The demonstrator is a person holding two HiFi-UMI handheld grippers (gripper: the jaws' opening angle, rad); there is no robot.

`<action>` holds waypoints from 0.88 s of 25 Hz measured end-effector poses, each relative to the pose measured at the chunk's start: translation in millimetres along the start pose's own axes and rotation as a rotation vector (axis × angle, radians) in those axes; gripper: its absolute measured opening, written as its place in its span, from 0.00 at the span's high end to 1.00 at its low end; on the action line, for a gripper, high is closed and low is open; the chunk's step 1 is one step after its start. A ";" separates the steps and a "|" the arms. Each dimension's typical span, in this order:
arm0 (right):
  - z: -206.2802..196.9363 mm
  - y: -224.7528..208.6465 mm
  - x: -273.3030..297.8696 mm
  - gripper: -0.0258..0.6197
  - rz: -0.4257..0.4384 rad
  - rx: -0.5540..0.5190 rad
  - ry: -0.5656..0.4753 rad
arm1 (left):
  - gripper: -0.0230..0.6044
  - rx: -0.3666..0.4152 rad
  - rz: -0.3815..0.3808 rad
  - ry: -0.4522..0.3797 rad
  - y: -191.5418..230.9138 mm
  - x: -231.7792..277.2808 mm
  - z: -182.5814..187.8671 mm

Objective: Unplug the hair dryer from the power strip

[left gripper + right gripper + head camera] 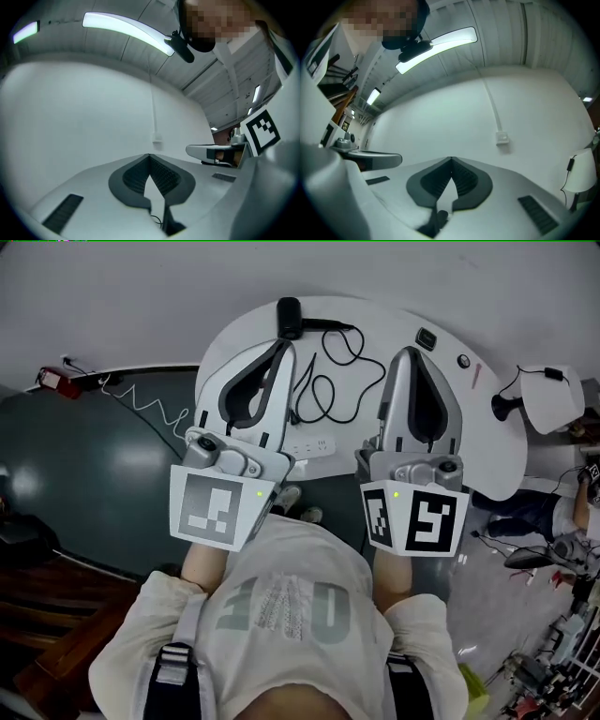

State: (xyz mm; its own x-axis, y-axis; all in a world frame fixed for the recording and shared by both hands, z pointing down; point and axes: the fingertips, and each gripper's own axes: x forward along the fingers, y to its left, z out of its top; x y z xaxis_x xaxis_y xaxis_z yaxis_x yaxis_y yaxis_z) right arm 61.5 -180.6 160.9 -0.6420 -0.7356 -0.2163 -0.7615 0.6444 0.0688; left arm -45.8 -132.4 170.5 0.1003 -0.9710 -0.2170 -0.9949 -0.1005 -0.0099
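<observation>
In the head view a black hair dryer lies at the far edge of the white table. Its black cord loops toward a white power strip near the table's front edge. Whether the plug sits in the strip I cannot tell. My left gripper and right gripper are held up side by side above the table, both shut and empty. In the left gripper view the left gripper points at a bare white wall. The right gripper in the right gripper view does the same.
Small black items lie on the table's right part. A white stand with a cable is beside the table at right. A red object and a white coiled cable sit at left by the dark floor.
</observation>
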 end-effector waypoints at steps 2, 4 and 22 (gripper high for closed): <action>-5.0 2.8 -1.8 0.96 0.005 -0.015 0.009 | 0.96 0.019 0.030 -0.017 3.5 -4.2 2.3; -8.5 5.1 -2.4 0.96 0.016 -0.014 0.012 | 0.96 0.025 0.048 -0.022 7.4 -5.3 2.6; -19.9 10.8 4.4 0.96 0.056 -0.004 0.039 | 0.96 0.029 0.076 -0.021 23.8 -4.2 -0.7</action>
State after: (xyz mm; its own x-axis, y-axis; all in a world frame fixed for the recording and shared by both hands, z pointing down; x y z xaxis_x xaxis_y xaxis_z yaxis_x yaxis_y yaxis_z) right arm 48.7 -181.0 180.1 -0.6866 -0.7059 -0.1743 -0.7246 0.6842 0.0832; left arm -69.8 -130.9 171.9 0.0248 -0.9707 -0.2388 -0.9996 -0.0205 -0.0204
